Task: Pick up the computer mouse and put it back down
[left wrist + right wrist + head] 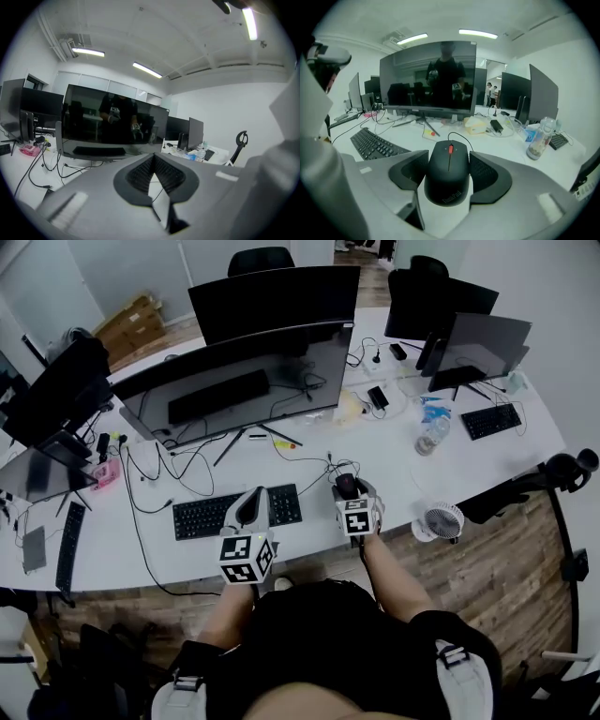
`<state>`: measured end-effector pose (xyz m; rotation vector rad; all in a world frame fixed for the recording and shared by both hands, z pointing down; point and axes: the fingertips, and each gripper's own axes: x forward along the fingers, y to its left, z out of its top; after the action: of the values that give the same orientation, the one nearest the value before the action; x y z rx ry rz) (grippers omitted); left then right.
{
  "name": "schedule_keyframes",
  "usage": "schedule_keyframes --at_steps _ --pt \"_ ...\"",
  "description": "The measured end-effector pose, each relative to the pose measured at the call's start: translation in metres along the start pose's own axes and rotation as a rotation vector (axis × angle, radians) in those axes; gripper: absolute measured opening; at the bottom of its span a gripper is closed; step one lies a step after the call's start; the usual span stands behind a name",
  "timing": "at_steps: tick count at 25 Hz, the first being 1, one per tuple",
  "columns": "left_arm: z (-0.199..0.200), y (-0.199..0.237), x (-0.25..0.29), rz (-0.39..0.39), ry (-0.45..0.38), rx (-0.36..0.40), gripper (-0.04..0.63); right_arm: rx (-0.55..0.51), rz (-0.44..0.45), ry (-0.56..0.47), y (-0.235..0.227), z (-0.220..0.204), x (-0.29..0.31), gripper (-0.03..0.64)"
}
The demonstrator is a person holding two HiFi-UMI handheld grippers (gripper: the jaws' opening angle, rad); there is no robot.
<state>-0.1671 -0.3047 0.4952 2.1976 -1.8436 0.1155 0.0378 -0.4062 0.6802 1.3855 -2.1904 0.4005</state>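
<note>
The mouse (pixel 448 180), rounded matte black plastic with an orange wheel and a thin cord, sits between the right gripper's (pixel 449 157) wide-spread jaws. Their ribbed black pads (pixel 485 171) lie against its sides, over the white desk (pixel 450 474) just right of the flat black keyboard (pixel 202 517). The left gripper (pixel 153 159) has its jaws drawn to a narrow wedge, tips meeting, with nothing inside. Behind stand a wide curved monitor (pixel 234 381) and a clear bottle (pixel 537 138), and a round white fan (pixel 441 521) sits nearby.

mouse (pixel 448 174): "ThinkPad", pale slanted print on the black rear end, seen in the right gripper view
keyboard (pixel 375 143): key legends too small to read
bottle (pixel 539 138): label blurred, unreadable
elsewhere: no legible text or numbers
</note>
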Motion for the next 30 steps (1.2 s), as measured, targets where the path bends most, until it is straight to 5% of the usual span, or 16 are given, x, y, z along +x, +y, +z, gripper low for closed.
schedule_keyframes --at_steps 9,19,30 --pt "0.004 -0.01 0.012 -0.046 -0.006 0.008 0.054 0.0 -0.034 -0.305 -0.006 0.12 -0.084 0.262" --pt "0.012 -0.014 0.024 -0.077 -0.021 0.013 0.054 -0.014 -0.056 -0.598 -0.002 0.193 -0.175 0.261" --pt "0.014 -0.018 0.03 -0.1 -0.019 0.02 0.054 0.019 -0.091 -0.577 -0.011 0.18 -0.17 0.261"
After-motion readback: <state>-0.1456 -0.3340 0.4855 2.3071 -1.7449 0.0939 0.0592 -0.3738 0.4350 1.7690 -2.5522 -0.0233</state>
